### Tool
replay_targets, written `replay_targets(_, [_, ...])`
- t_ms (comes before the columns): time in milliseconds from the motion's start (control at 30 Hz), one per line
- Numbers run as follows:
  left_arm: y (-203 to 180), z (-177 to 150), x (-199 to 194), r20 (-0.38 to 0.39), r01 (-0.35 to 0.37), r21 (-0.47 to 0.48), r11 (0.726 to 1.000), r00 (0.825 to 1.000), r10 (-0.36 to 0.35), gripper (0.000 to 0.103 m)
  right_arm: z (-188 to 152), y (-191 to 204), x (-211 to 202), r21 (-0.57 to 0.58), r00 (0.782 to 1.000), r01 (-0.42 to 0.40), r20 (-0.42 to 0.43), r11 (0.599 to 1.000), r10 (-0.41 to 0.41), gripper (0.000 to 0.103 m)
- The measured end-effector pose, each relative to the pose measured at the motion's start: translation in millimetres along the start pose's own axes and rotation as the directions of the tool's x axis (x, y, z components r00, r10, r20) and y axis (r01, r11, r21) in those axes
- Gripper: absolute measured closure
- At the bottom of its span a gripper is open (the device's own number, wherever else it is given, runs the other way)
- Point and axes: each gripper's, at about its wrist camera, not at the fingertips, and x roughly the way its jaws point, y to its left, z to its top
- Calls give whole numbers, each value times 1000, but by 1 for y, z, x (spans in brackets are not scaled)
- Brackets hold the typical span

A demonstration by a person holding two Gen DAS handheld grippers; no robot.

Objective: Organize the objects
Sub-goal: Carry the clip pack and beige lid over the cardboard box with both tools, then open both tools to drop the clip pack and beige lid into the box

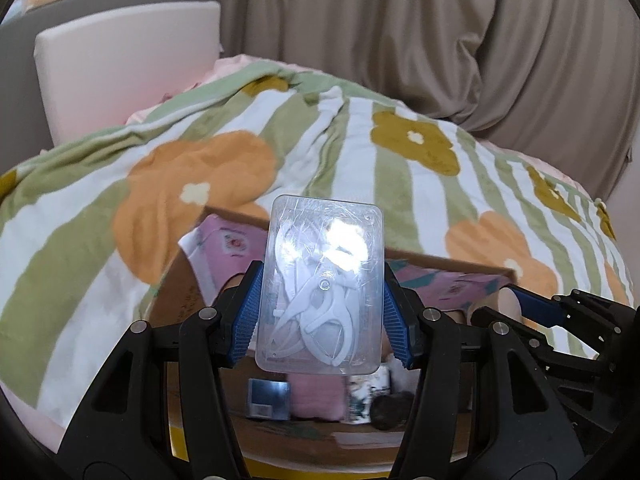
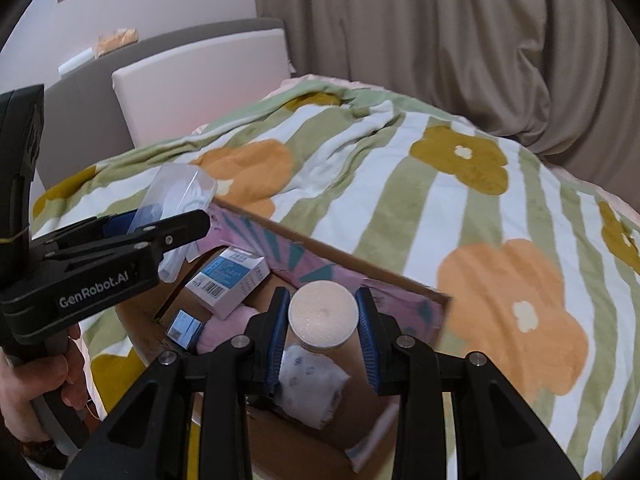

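The left gripper (image 1: pixel 323 316) clamps a light, stiff, slick clear floss-pick case (image 1: pixel 322 292) by its long edges above the cardboard box (image 2: pixel 400 284) on the bed, while only the right wrist view shows the right gripper (image 2: pixel 323 334) closed on a rigid, capped cardboard tube (image 2: pixel 323 316).

A home bedroom: flowered blanket (image 1: pixel 320 152) over a bed, headboard (image 1: pixel 128 72), curtains (image 1: pixel 440 40).
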Motion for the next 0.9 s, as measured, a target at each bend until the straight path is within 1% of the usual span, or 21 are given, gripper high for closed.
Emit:
replay_targets(267, [28, -12, 24, -51, -15, -25, 1000, 999, 14, 51, -4, 16, 33, -10, 998, -32, -56, 999, 31, 72])
replay_targets(500, [35, -19, 36, -86, -8, -31, 999, 996, 6, 51, -9, 24, 48, -21, 995, -41, -89, 999, 39, 72])
replay_targets(600, [35, -18, 39, -104, 0, -33, 999, 995, -3, 51, -8, 22, 50, -12, 993, -57, -100, 998, 56, 72])
replay_targets(633, [36, -17, 39, -107, -3, -36, 999, 994, -1, 47, -9, 21, 50, -7, 993, -54, -106, 999, 53, 72])
replay_targets(667, [37, -16, 38, -108, -17, -40, 999, 994, 13, 26, -9, 20, 51, -2, 993, -36, -113, 999, 36, 71])
replay_targets(700, [37, -16, 38, -110, -33, -41, 999, 993, 28, 8, -10, 20, 51, -3, 993, -17, -116, 1000, 17, 67])
replay_targets(733, [39, -15, 38, -104, -45, -44, 998, 994, 40, 0, -11, 19, 51, -5, 993, 3, -119, 1000, -4, 47])
replay_targets(767, [40, -15, 37, -94, -39, -51, 998, 995, 34, 0, -13, 17, 51, -8, 993, 17, -118, 1000, -17, 20])
replay_targets(800, [41, -15, 37, -88, -31, -57, 998, 996, 26, 0, -15, 15, 49, -6, 993, 0, -116, 1000, -1, 10])
replay_targets(833, [42, -15, 37, -86, -30, -60, 998, 996, 25, 0, -17, 14, 48, -1, 992, -24, -122, 1000, 24, 0])
replay_targets(867, [42, -14, 37, -87, -34, -57, 998, 996, 29, 0, -19, 12, 47, 6, 991, -43, -124, 999, 43, 0])
replay_targets(900, [42, -14, 37, -88, -35, -54, 998, 996, 30, 0, -20, 12, 45, 7, 992, -43, -120, 999, 43, 0])
